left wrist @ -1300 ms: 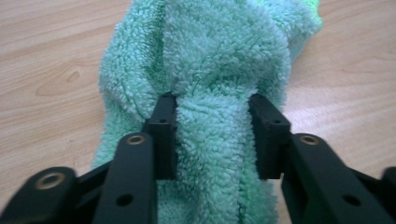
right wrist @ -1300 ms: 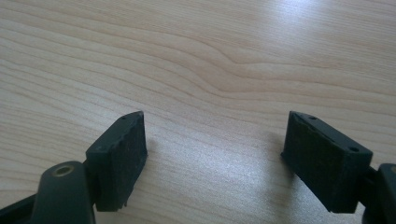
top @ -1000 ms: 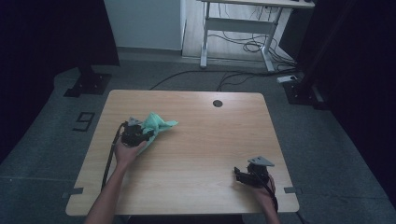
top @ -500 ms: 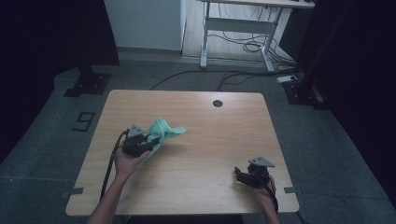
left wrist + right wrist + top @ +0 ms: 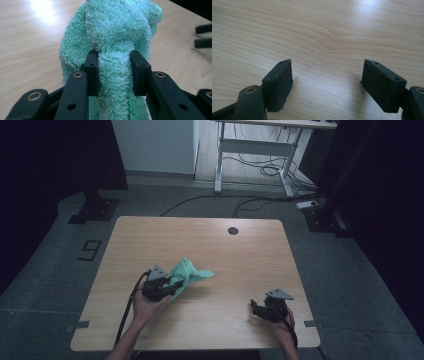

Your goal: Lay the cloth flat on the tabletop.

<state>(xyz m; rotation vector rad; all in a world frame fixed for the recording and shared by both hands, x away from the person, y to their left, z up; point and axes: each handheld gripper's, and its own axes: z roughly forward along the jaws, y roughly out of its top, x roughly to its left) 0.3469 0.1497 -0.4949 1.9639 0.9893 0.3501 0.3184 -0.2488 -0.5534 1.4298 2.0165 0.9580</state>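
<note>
On the wooden table point(image 5: 240, 255), left of centre, the left gripper point(image 5: 167, 287) has its jaws clamped on a bunched green towel point(image 5: 187, 272). Near the front right corner, the right gripper point(image 5: 260, 309) sits with jaws spread apart, nothing between them.

A light wooden table point(image 5: 240, 255) with rounded corners stands on a grey carpeted floor point(image 5: 350, 285), a small dark round hole point(image 5: 233, 230) near its far edge and bright glare on its grain in the gripper views. Beyond the far edge, a white desk frame point(image 5: 255, 150) stands before a pale wall point(image 5: 150, 145), with black cables point(image 5: 260, 170) looped beneath it and trailing across the floor. Dark curtains point(image 5: 50, 160) hang at both sides, a black stand base point(image 5: 92, 210) sits at the far left, and a mark shaped like a nine point(image 5: 90, 250) lies on the floor left of the table.
</note>
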